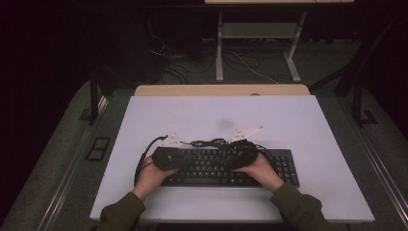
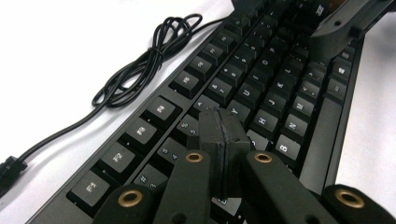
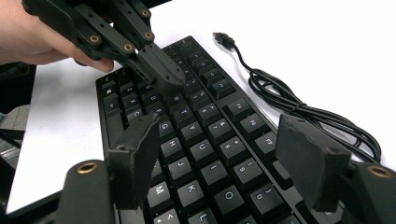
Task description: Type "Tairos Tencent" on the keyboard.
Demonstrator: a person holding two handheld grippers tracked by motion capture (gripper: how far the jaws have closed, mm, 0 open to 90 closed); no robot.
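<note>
Black keyboard (image 1: 226, 166) lies flat on the white table (image 1: 308, 125), near the person's edge, both grippers over it. Left gripper (image 2: 223, 135) clenched, jaws pressed together with nothing between, tips just above the middle letter keys. Right gripper (image 3: 224, 154) spread wide, nothing held, jaws straddling the right-hand letter keys. Coiled cable (image 2: 140, 70) lies beside the keyboard's far edge.
</note>
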